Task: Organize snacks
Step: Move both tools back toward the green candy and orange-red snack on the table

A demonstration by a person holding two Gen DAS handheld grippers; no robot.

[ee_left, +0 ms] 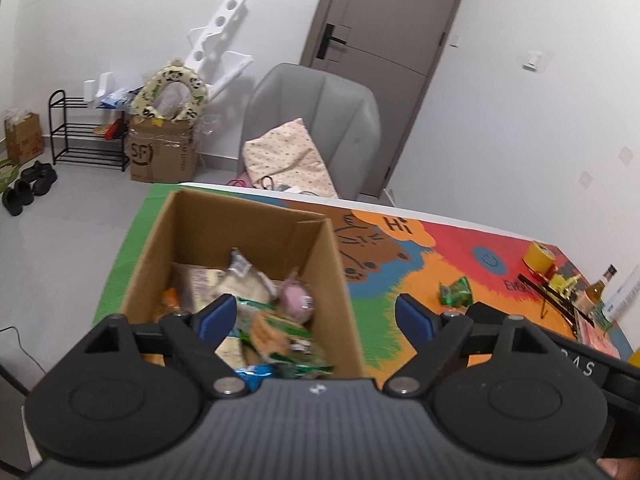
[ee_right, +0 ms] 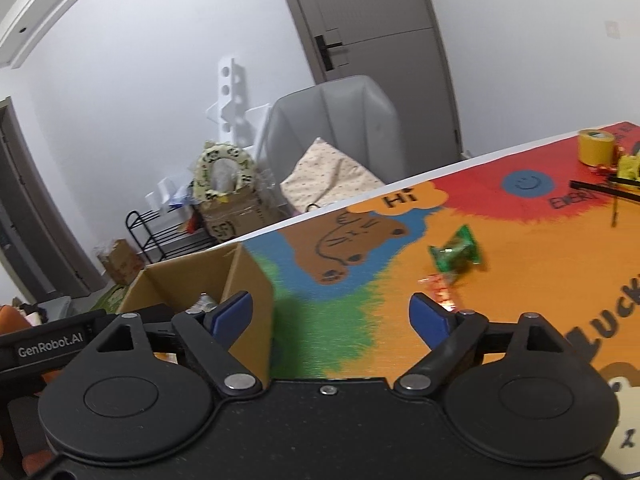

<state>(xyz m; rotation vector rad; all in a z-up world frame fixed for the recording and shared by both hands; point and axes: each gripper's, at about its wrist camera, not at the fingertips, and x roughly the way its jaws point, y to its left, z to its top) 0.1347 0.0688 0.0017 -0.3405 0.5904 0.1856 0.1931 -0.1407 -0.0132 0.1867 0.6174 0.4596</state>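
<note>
The left gripper is spread wide and holds nothing. It hangs over the near edge of the cardboard box. The right gripper is spread wide too, and it is empty. It hangs over the worktop just right of the box.

The box sits on the worktop's left end and already has many snack packs piled inside.

2 snacks are still out on the colorful mat. A small red wrapper lies just past the right gripper's blue tip. A green candy pack lies a little farther on.

Both look very light, thin and crinkly. They will squash easily and could slip, so a soft pinch across the fat middle seems best, not the twisted ends.

Nothing stands between the right gripper and these 2 snacks. The box wall is close on the left.

Farther back on the right are a yellow tape roll and a black wire stand. Beyond the worktop is a gray chair.
</note>
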